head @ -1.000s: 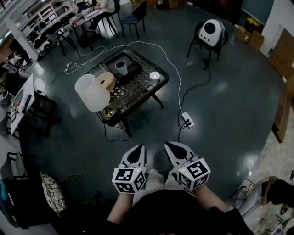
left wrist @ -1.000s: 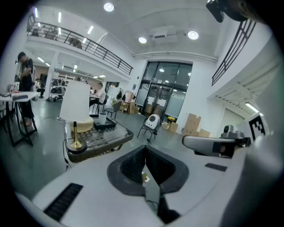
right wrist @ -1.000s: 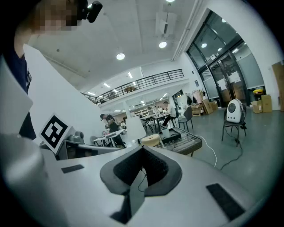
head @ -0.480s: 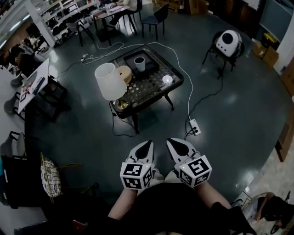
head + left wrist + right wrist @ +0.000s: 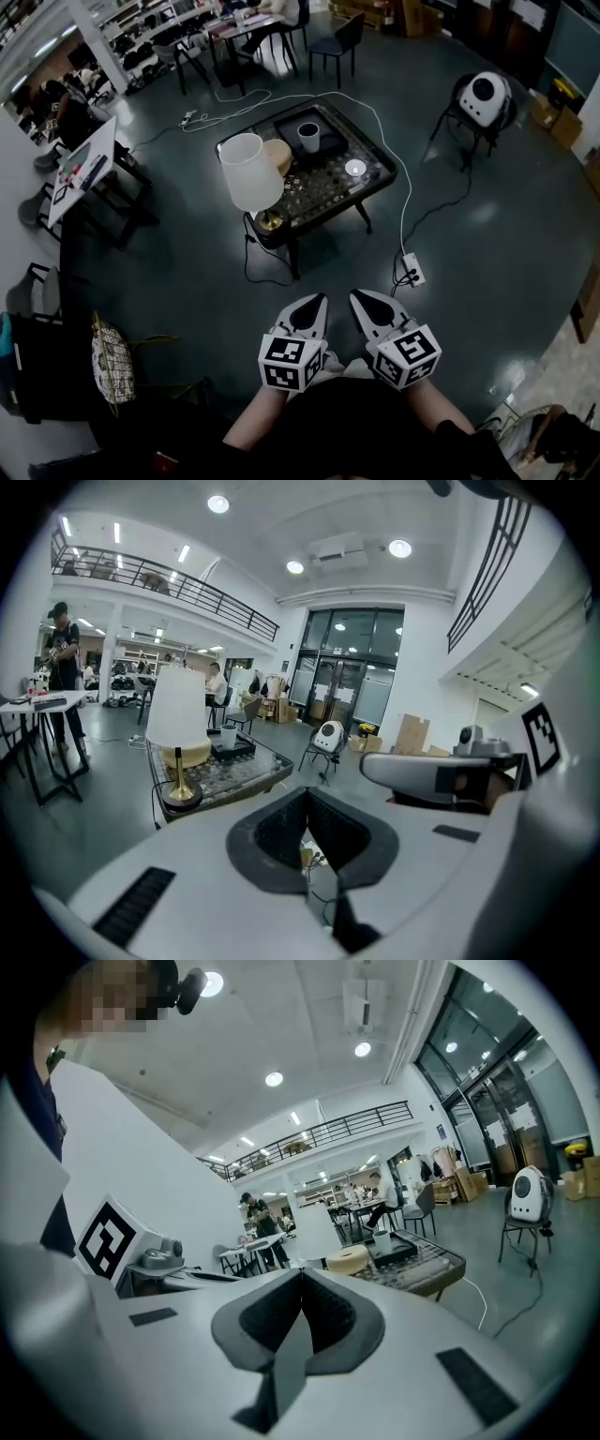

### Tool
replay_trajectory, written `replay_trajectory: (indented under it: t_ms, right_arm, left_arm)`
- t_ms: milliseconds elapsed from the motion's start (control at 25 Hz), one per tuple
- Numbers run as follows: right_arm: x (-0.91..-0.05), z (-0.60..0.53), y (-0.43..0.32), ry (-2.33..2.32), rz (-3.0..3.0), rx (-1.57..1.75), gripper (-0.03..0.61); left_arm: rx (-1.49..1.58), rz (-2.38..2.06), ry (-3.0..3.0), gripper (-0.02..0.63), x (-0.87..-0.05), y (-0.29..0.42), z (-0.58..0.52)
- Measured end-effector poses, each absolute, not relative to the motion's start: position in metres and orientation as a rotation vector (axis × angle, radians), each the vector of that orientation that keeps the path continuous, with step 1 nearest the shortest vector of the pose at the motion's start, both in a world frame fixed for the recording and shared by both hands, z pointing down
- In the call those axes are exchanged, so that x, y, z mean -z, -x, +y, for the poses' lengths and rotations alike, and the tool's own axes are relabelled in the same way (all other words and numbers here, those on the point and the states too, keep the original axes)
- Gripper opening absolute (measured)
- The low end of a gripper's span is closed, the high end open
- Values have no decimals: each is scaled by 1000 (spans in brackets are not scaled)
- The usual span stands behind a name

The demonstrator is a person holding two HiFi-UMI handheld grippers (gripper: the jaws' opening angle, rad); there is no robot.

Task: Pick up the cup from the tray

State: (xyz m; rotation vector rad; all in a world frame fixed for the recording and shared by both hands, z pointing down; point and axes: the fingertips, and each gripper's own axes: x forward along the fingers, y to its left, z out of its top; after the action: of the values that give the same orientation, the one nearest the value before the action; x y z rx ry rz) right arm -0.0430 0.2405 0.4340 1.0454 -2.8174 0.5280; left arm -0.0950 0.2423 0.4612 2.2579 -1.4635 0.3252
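Note:
A white cup (image 5: pixel 308 137) stands upright on a dark tray (image 5: pixel 302 130) at the far end of a low metal table (image 5: pixel 330 187). The cup (image 5: pixel 229 737) and tray (image 5: pixel 232 752) also show far off in the left gripper view, and the cup (image 5: pixel 382 1240) in the right gripper view. My left gripper (image 5: pixel 315 306) and right gripper (image 5: pixel 361 301) hang side by side close to my body, well short of the table. Both have their jaws together with nothing between them.
A table lamp with a white shade (image 5: pixel 250 172) and brass foot (image 5: pixel 270 221) stands at the table's near corner. A round beige box (image 5: pixel 277 157) and a small lit disc (image 5: pixel 355 169) lie on it. A white cable with power strip (image 5: pixel 412 272) crosses the floor. A round white device sits on a stand (image 5: pixel 484 97).
The head view has shifted: the table, lamp and cup now sit further right and lower in the picture. Both grippers keep their place, shut.

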Motion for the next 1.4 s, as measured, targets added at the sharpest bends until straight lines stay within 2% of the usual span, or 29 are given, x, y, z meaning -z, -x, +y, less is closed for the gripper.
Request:
replay_trajectory:
  t_ms: [320, 680, 1400]
  right_arm:
    - [-443, 242, 78, -1015, -2802, -534, 12]
    - [-454, 229, 83, -1001, -2770, -583, 12]
    - [-448, 73, 43, -921, -2800, -532, 12]
  left_arm:
    - [-307, -1455, -2230, 11, -472, 126, 239]
    - [-336, -1438, -2215, 11, -482, 125, 219]
    - [-327, -1539, -2177, 11, -479, 90, 73]
